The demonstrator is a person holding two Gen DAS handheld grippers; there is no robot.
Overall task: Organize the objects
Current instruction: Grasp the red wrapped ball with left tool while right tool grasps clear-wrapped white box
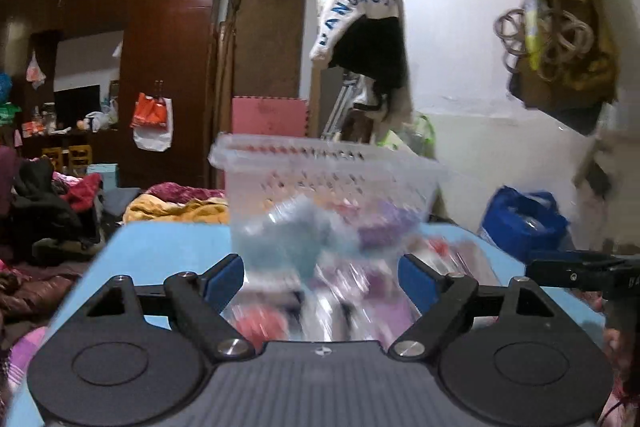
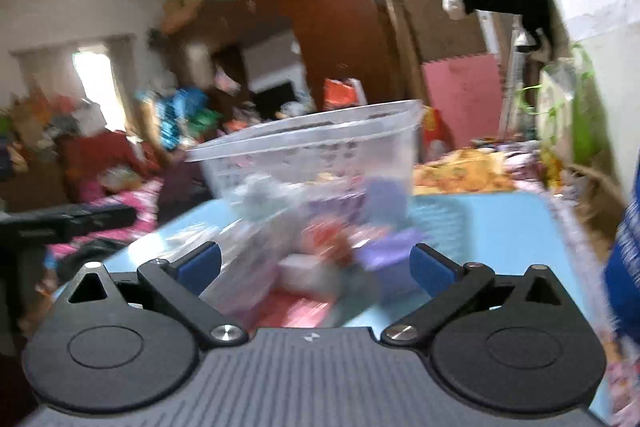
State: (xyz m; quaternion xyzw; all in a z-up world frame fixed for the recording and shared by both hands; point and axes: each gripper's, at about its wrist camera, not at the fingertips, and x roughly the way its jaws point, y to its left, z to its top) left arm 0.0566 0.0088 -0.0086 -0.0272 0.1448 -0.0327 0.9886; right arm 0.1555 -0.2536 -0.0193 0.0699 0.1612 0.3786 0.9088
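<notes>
Centre frame, both views: your left gripper (image 1: pixel 322 277) and right gripper (image 2: pixel 316 269) gape empty. Packets (image 1: pixel 304 247) look light, crinkly, slippery; pinch an edge.

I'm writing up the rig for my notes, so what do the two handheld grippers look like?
Both look alike. The left gripper and right gripper each have a grey ribbed body with a small white mark at its front edge, two round black discs, black link arms on silver pins, and blue pads on black fingers. No cables or sleeves are visible.
</notes>
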